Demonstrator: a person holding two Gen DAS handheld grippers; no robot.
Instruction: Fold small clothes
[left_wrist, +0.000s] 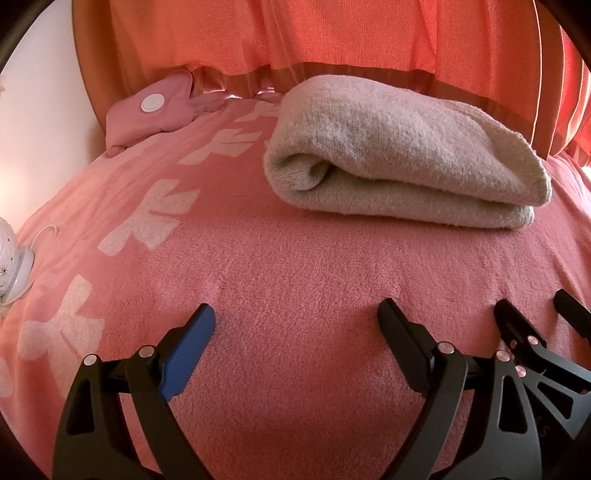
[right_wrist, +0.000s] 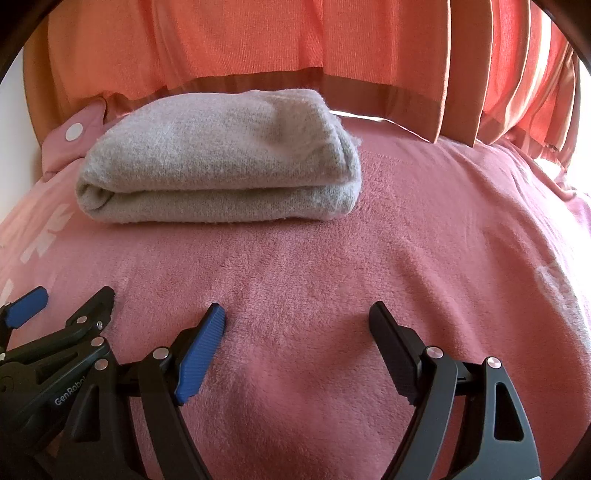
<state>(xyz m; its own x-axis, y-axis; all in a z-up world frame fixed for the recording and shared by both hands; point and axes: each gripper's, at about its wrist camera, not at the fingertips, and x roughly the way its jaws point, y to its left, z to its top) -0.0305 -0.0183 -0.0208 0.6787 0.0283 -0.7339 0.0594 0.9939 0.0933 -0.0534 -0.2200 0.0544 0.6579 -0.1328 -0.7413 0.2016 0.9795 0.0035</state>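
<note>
A grey knitted garment (left_wrist: 402, 155) lies folded into a thick bundle on the pink blanket (left_wrist: 277, 266), towards the far side. In the right wrist view the same bundle (right_wrist: 221, 166) sits left of centre. My left gripper (left_wrist: 297, 314) hovers over bare blanket short of the bundle, open, nothing between its blue and black fingers. My right gripper (right_wrist: 297, 315) is open too and holds nothing, well short of the garment. The two grippers are side by side: the right one's fingers (left_wrist: 517, 325) show at the left view's right edge, the left one's fingers (right_wrist: 99, 299) at the right view's left edge.
Orange curtains (left_wrist: 332, 33) hang behind the bed. A pink pouch with a white round button (left_wrist: 151, 110) lies at the back left. A white patterned lamp base (left_wrist: 11, 258) with a cord stands at the left edge. White bow prints (left_wrist: 147, 221) run down the blanket's left side.
</note>
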